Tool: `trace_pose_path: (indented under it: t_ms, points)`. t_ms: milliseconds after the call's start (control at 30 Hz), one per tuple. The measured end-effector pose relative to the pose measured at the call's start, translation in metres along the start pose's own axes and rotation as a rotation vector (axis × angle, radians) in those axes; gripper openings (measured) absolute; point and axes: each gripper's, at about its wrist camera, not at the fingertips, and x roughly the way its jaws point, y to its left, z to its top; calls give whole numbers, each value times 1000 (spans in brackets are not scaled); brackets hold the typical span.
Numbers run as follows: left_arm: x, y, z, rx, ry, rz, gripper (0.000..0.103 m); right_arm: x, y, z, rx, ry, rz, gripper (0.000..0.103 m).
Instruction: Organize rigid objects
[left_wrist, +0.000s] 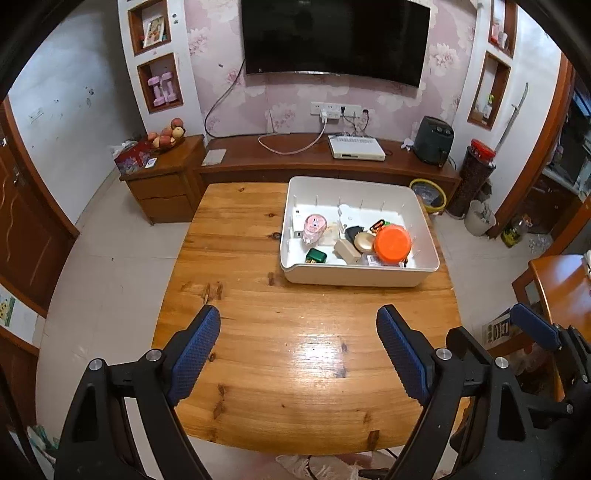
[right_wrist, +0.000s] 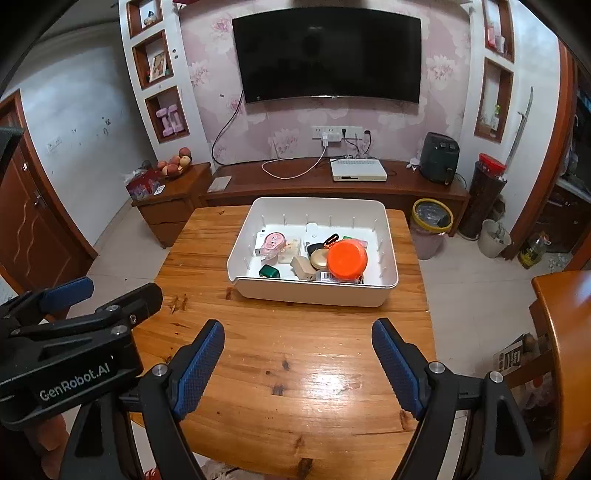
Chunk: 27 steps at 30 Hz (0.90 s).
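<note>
Wooden table (right_wrist: 295, 369) is standing bare under your hands | bin (right_wrist: 389, 258) is sitting at its far edge, holding lid (right_wrist: 346, 257), mouse (right_wrist: 271, 243), hard light bits | left gripper (left_wrist: 298, 354) and right gripper (right_wrist: 298, 363) are hovering, jaws spread, pinching nothing | you're likely finding the plastic slippery: grip each piece across its narrow sides.

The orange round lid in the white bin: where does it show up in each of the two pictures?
Left wrist view: the orange lid lies right of centre, in the near right part of the white bin.
Right wrist view: it sits just right of centre, at mid-height, in the same part of the bin.
Shared landmark: the wall television above the bin.
</note>
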Motion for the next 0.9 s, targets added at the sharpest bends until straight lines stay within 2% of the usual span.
trace_pose_path:
  t_ms: [400, 900]
  points:
    - [-16, -9, -2, 8, -74, 34, 89, -15, -17, 1, 40, -31, -36, 83]
    - [-11, -13, -5, 10, -47, 43, 89, -29, -32, 2, 69, -86, -71, 83]
